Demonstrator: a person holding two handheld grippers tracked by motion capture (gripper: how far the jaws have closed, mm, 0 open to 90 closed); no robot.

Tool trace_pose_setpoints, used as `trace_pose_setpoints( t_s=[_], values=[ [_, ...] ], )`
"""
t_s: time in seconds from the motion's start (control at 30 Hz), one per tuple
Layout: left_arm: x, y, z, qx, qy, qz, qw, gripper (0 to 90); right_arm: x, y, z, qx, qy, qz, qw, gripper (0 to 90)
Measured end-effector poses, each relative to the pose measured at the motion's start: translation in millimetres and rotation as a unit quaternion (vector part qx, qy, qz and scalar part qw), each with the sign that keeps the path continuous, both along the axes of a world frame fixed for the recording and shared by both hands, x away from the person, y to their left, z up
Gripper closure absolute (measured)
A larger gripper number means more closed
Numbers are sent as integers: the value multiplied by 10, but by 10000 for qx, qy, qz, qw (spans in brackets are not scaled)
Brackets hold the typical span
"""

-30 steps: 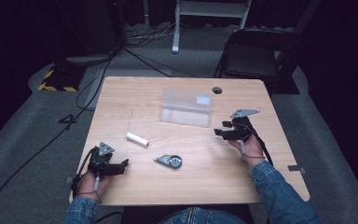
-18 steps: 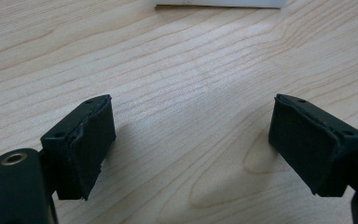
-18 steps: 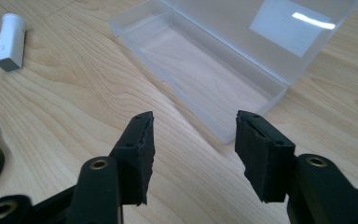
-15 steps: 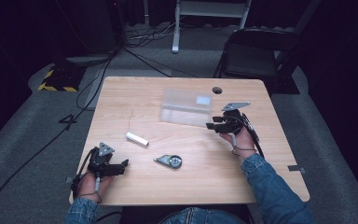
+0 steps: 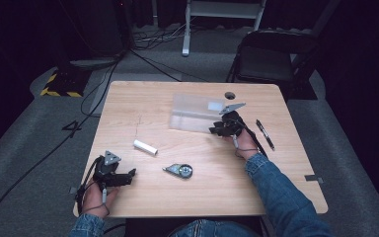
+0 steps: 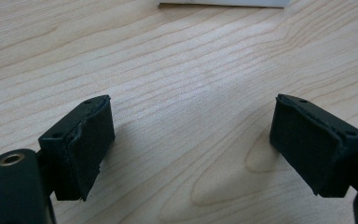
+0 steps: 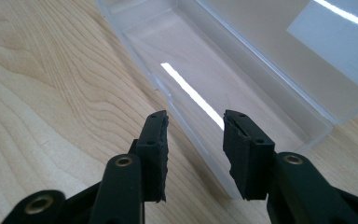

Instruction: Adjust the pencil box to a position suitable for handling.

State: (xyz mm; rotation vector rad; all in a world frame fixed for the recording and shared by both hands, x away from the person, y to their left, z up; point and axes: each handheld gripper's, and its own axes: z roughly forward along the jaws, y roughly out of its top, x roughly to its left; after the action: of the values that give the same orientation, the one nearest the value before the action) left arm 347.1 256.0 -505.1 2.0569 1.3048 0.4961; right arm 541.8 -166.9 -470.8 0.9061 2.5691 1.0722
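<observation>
Dark floor and cables surround a pale wooden bench (image 5: 143, 197), and near its far middle lies a clear plastic box (image 5: 193, 112), open and lying flat. From the right claw (image 7: 195, 144) view, the box's near wall runs up between the two black jaws; the jaws stand partly apart and have just been closing, one jaw outside the wall and one over the tray, and their pads do not press on the plastic. A white label (image 7: 342, 44) shows on the lid half of the box. From the high view the right claw (image 5: 216, 129) sits at the box's right end, held by a hand in a denim sleeve (image 5: 281, 195).

Just right of that hand a black pen (image 5: 265, 134) lies on the wood. Nearer the person, a small white cylinder (image 5: 145, 147) and a tape dispenser (image 5: 179, 170) rest well apart from the box.

At the near left corner the left claw (image 5: 131, 174) rests low over bare wood, its jaws wide apart with nothing between them (image 6: 191, 149)
</observation>
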Motion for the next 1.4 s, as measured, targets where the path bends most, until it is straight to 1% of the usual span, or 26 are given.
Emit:
trace_pose_setpoints(
  t_s=[0.27, 0.5, 0.63, 0.87, 1.03, 1.2, 1.33, 1.4],
  values=[
    [1, 1, 0, 6, -3, -2, 10000, 142, 39, 71, -37, -261, 69, 75, 9996, 703],
    [1, 1, 0, 7, -1, -3, 10000, 142, 34, 111, -65, -470, 92, 169, 9987, 754],
    [1, 1, 0, 5, -3, -3, 10000, 142, 29, 125, -87, -522, 103, 207, 9984, 764],
    [0, 0, 0, 0, 0, 0, 10000, 142, -7, 168, -100, -645, 171, 382, 9970, 865],
    [1, 1, 0, 7, -2, -4, 10000, 142, -36, 175, -110, -646, 151, 417, 9969, 880],
    [2, 2, 1, 10, -3, -9, 10000, 142, -69, 140, -109, -627, 173, 454, 9968, 879],
    [5, 1, 0, 2, 1, -25, 10000, 142, -119, 110, -109, -585, 239, 455, 9970, 876],
    [4, 0, 0, -1, 7, -21, 10000, 141, -152, 90, -109, -574, 266, 521, 9966, 875]
  ],
)
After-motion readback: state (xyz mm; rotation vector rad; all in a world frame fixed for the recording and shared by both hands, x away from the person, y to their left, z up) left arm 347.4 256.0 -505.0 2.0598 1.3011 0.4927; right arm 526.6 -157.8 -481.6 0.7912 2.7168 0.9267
